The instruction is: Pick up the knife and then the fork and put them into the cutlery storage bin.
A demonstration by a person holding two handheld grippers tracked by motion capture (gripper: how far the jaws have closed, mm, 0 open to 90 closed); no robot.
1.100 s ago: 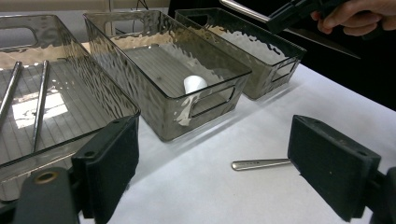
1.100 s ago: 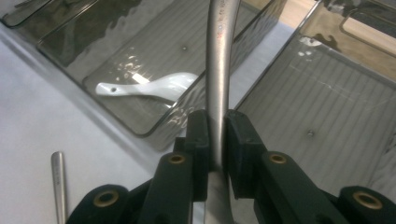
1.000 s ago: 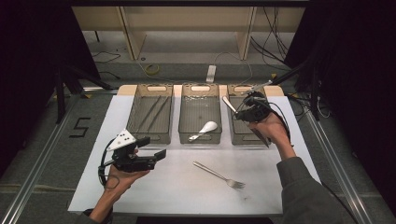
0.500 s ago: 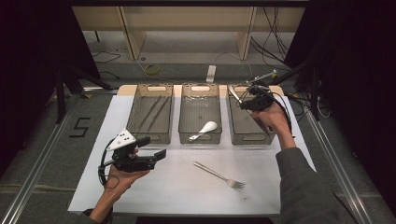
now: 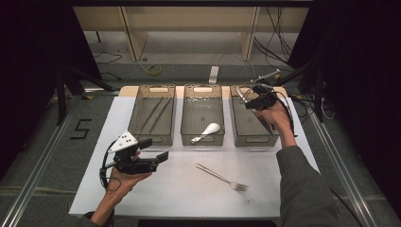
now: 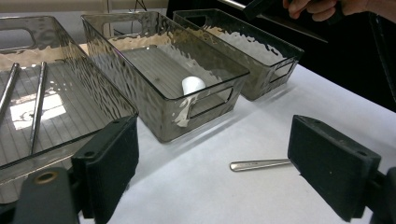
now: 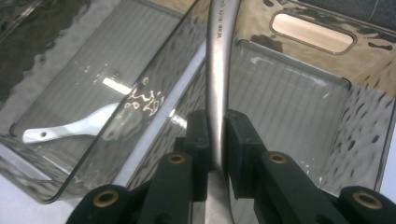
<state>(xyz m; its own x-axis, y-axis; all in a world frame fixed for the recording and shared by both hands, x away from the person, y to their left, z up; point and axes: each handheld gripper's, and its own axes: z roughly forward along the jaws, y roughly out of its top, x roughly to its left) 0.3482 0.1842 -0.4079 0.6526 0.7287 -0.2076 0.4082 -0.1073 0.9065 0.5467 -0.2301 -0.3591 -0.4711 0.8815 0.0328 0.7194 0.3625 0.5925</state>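
Note:
My right gripper [image 5: 253,98] is shut on the handle of a metal utensil [image 7: 217,70], which the two black jaws [image 7: 215,140] clamp upright. It hovers over the right grey bin [image 5: 253,138], tilted toward the bin's far end. The middle bin [image 5: 203,137] holds a white spoon [image 5: 206,131], also seen as a white spoon [image 6: 192,86]. A metal fork [image 5: 220,176] lies on the white table in front of the bins. My left gripper [image 5: 158,158] is held open low over the table's left front, and the fork handle [image 6: 259,164] lies between its wide-apart jaws [image 6: 215,172].
The left bin [image 5: 152,137] contains two thin metal sticks [image 6: 37,107]. All three bins stand side by side at the back of the white mat [image 5: 184,198]. Cables and a wooden frame lie beyond the table. A person's sleeve [image 5: 307,189] comes in at the lower right.
My right gripper has risen and moved toward the far end of the right bin, carrying the metal utensil. The left gripper and the fork have stayed put.

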